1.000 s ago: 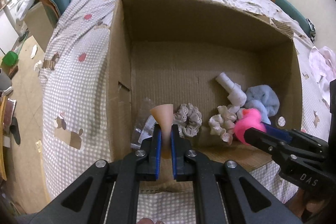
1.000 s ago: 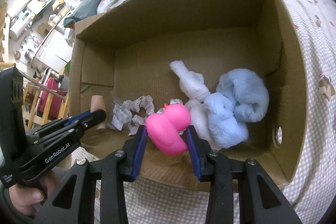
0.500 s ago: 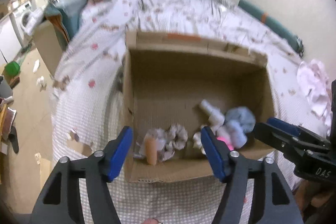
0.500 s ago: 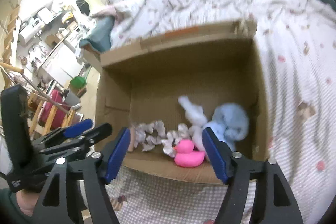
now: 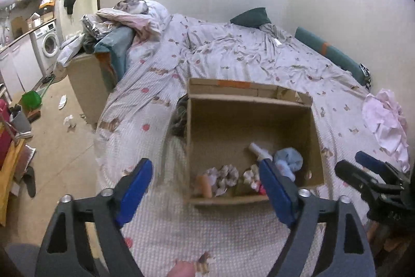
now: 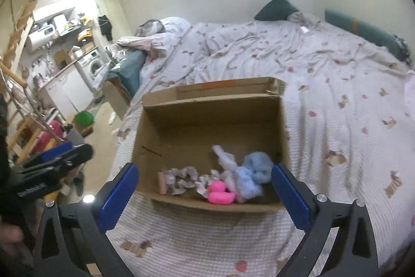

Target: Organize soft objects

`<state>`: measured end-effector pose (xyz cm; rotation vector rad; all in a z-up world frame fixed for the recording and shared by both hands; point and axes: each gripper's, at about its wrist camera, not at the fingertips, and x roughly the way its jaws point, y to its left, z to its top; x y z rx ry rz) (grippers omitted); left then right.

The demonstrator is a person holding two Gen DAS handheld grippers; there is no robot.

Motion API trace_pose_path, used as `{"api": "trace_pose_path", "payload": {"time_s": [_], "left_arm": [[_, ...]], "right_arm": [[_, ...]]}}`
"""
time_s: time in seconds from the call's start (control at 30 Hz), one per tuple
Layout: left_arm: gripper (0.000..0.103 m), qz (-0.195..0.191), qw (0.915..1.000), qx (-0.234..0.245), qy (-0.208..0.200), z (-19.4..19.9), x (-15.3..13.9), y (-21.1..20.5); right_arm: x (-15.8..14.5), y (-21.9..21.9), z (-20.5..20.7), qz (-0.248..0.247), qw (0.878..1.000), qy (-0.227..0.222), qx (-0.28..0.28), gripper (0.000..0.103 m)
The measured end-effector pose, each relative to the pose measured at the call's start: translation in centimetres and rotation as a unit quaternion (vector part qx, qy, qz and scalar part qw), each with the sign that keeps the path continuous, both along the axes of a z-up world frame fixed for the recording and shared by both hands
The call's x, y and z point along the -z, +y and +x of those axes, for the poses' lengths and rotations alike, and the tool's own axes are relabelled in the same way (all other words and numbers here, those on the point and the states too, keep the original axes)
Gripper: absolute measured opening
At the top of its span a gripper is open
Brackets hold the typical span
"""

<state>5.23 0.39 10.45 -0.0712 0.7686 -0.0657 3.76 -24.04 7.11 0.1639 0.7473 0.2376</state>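
An open cardboard box (image 5: pixel 249 121) (image 6: pixel 207 121) sits on the bed. Along its near wall lie a tan soft piece (image 5: pixel 203 184) (image 6: pixel 163 182), lace scrunchies (image 5: pixel 225 175) (image 6: pixel 181 178), a pink duck (image 6: pixel 220 195) (image 5: pixel 260 190), a white sock (image 6: pixel 225 159) (image 5: pixel 256 149) and blue fluffy socks (image 6: pixel 255 169) (image 5: pixel 288 160). My left gripper (image 5: pixel 207 191) is open and empty, held back above the box's near edge; it also shows in the right wrist view (image 6: pixel 64 155). My right gripper (image 6: pixel 205 194) is open and empty, also back from the box; it also shows in the left wrist view (image 5: pixel 363 168).
The bed (image 5: pixel 233 56) has a patterned grey cover. A pink cloth (image 5: pixel 386 118) lies on it at the right. Dark pillows (image 5: pixel 249 17) sit at the wall. To the left are the floor with litter, a green bucket (image 5: pixel 31 100) and a washing machine (image 5: pixel 49 48).
Both grippers opened, the left releasing the tan piece and the right the pink duck into the box. Both then pulled back and up, so the box looks smaller.
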Motion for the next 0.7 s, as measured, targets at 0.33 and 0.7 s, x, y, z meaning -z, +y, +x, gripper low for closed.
{"api": "trace_pose_path", "payload": {"time_s": [0.33,0.7], "left_arm": [[0.102,0.029,0.9986,-0.027,-0.036,-2.6,2.2,1.1],[0.103,0.052,0.9976,-0.046,-0.002,-1.3,4.9,0.6]], "right_arm": [[2.4,0.4,-3.0,-0.061,0.997,-0.023,0.042,0.103],[3.8,0.2,-2.2,-0.083,0.995,-0.004,0.059,0.103]]}}
